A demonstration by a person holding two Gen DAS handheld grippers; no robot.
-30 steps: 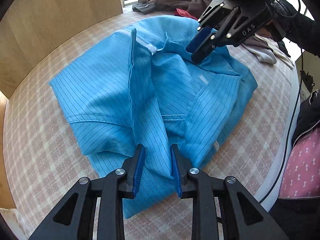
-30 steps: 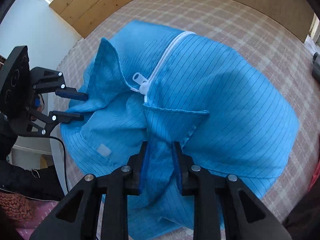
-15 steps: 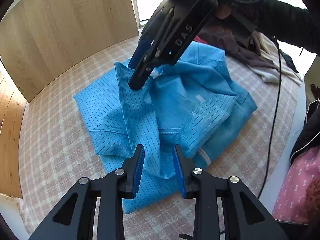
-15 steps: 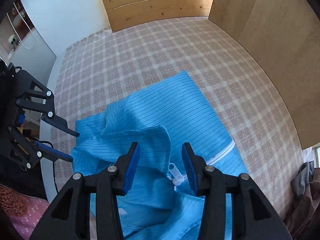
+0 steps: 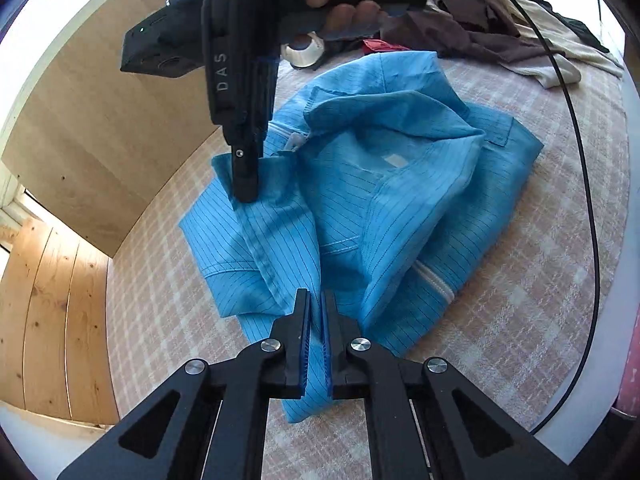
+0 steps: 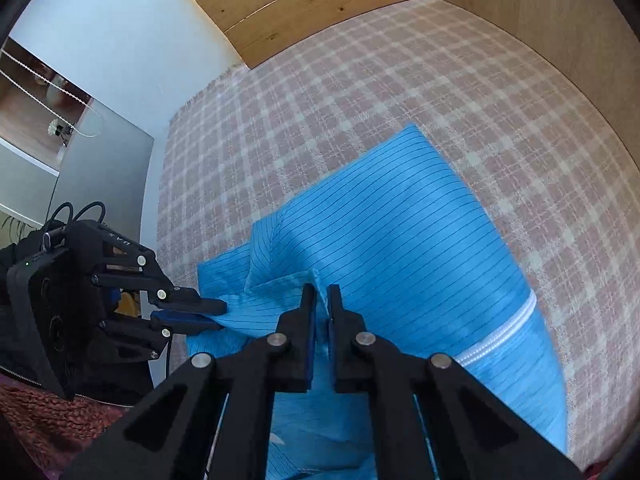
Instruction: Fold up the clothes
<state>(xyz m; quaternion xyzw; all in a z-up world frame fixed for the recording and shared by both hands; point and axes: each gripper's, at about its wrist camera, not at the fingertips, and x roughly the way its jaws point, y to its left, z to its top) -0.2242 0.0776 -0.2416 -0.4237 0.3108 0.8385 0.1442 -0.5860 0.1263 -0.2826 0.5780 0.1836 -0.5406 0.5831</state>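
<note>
Pinching cloth on both sides: left gripper [image 5: 316, 312] has its jaws nearly together on a fold of the blue striped jacket [image 5: 400, 208], fabric visible between the blue pads. In the left wrist view, wooden wall panels [image 5: 60, 280] sit far left of that gripper; the checked cover [image 5: 540, 300] lies under everything. Ahead and slightly left of it, the right gripper [image 5: 246, 192] comes down from above, tips closed on a raised edge of the same jacket, with the white zipper pull just beyond those tips. Jacket lies bunched on the cover straight ahead, collar open, white label showing inside, second zipper strip at the lower right hem. Past it, a heap of dark and pale clothes [image 5: 500, 36]; a black cable [image 5: 588, 200] runs down the right side. In the right wrist view, the left gripper [image 6: 216, 314] sits low left, clamped on a jacket corner. Right gripper [image 6: 322, 300] at centre is clenched on a ridge of cloth, with the flat jacket panel ahead and the zipper [image 6: 500, 340] off to its right.
</note>
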